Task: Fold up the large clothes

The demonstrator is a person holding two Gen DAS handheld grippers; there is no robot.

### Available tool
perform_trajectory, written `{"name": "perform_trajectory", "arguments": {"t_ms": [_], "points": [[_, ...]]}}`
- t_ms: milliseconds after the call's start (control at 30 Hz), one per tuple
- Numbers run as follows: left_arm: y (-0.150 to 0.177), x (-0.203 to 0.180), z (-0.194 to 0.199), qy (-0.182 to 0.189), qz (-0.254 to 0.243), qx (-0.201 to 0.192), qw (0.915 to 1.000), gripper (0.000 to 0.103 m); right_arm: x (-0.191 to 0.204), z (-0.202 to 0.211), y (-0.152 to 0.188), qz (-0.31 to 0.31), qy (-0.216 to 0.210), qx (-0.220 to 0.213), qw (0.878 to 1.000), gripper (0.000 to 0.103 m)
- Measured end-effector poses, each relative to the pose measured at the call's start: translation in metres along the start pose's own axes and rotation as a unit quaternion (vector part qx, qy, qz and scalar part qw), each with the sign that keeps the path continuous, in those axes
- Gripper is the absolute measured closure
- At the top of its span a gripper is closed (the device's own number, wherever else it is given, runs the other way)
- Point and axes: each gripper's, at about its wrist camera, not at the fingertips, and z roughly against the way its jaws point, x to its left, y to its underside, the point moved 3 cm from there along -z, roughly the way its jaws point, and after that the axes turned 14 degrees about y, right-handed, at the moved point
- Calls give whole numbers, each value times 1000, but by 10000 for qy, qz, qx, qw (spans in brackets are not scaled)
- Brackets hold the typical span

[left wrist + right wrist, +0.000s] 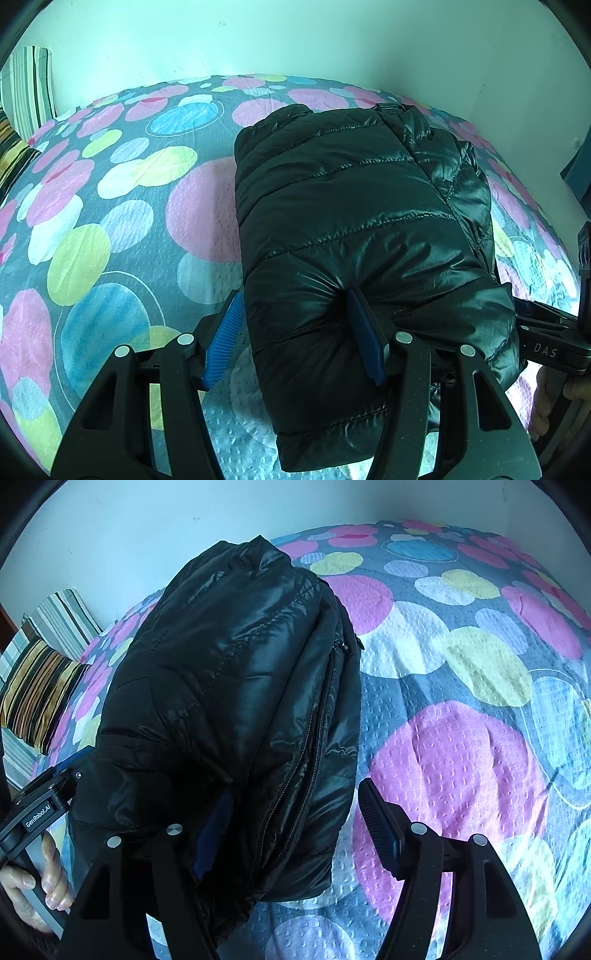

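At the bed's left end, by the wall, lie striped pillows [40, 686]. The bedspread [122, 229], printed with coloured circles, carries a black puffer jacket [354, 221], folded into a thick bundle lying from the bed's near edge toward the far edge by the wall. The left tool [295, 339] straddles the bundle's near left corner: its right blue pad dents the padding, its left pad stands just off the jacket's side, so the jaws are apart and not clamped. A hand [33, 882] holds that tool's grip. The right tool [295, 823] sits at the bundle's near right side, the jacket's zipper [295, 771] between its fingers; its right pad is clear of the fabric, jaws parted.
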Motion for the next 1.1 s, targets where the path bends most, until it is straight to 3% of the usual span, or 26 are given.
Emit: {"name": "perform_trajectory", "arguments": {"t_ms": [667,967,1100], "points": [[-1,-3,7,-94,22,-51,9999,44,-1,14,-4,-96,106,-241,9996,36],[-5,6,14,-87,296,-123,9994,27,-4,30,-3,-181,130,-425,9989,34],[-2,10,20,-109,391,-217,9989,26,-9,39,-4,-227,113,-511,9984,34]]}}
